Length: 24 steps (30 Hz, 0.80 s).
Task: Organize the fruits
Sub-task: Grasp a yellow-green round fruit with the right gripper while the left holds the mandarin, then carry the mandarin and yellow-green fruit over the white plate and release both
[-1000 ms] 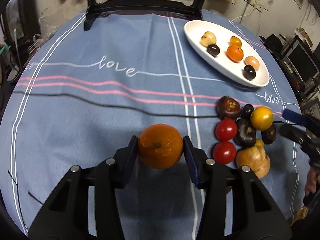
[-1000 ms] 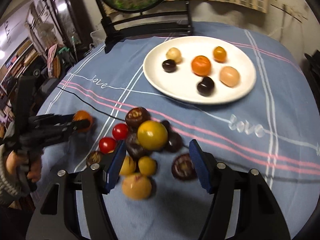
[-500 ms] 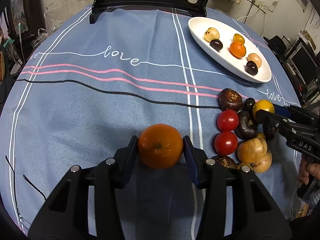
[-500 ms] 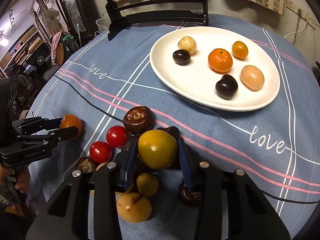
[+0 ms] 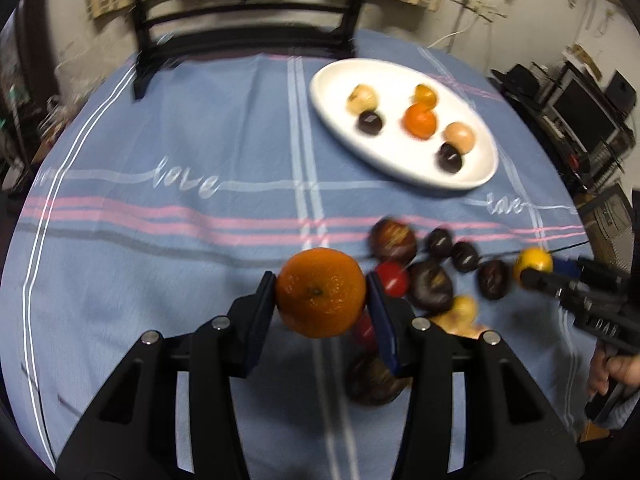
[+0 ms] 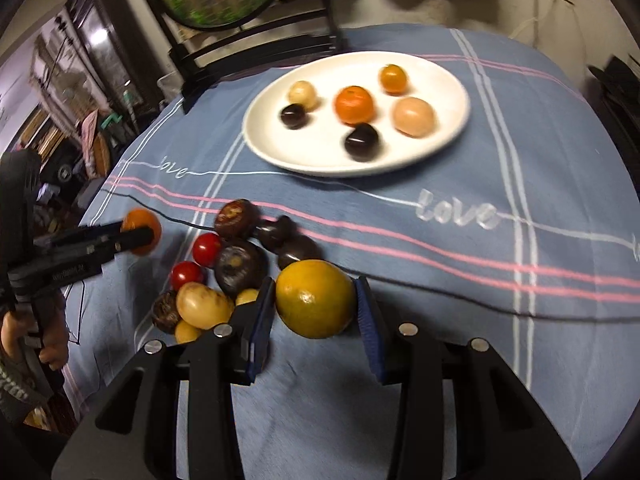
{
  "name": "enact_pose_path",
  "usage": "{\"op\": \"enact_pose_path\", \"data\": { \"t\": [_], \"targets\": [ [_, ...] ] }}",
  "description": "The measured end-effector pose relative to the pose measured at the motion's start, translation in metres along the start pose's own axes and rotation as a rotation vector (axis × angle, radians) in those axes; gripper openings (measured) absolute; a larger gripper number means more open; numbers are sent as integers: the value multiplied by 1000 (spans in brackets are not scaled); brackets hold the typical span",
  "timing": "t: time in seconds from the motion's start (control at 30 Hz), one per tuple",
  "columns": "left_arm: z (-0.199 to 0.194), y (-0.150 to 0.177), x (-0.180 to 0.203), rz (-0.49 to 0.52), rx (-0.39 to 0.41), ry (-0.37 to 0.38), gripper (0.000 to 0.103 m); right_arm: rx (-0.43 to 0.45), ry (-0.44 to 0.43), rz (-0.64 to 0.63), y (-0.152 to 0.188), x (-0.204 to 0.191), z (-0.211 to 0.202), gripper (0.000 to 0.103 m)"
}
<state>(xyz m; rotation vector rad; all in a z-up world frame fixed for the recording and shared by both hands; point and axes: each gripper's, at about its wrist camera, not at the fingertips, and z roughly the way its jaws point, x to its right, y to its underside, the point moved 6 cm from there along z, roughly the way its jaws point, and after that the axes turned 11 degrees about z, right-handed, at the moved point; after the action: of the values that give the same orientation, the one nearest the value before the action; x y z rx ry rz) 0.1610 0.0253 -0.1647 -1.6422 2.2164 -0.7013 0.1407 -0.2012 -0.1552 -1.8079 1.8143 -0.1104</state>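
Above the blue tablecloth (image 5: 160,128) — left fingers (image 5: 262,312) grip an orange (image 5: 320,293); right fingers (image 6: 262,320) grip a yellow fruit (image 6: 315,299).

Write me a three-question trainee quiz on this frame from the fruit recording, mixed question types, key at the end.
1. True or false: the left gripper holds an orange between its fingers.
2. How many fruits lie on the white plate? A) four B) six C) eight
3. Fill in: the right gripper is shut on a ______ fruit, next to the loose pile of fruits on the blue tablecloth.

Key: 1 true; 2 B; 3 yellow.
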Motion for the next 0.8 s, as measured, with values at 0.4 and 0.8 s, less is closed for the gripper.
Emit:
{"op": "enact_pose_path", "data": {
  "t": [0.4, 0.8],
  "targets": [
    [47, -111, 51, 143, 59, 48, 46, 169, 21, 37, -97, 32, -19, 41],
    [108, -122, 59, 147, -19, 64, 47, 163, 14, 32, -194, 43, 67, 41]
  ]
}}
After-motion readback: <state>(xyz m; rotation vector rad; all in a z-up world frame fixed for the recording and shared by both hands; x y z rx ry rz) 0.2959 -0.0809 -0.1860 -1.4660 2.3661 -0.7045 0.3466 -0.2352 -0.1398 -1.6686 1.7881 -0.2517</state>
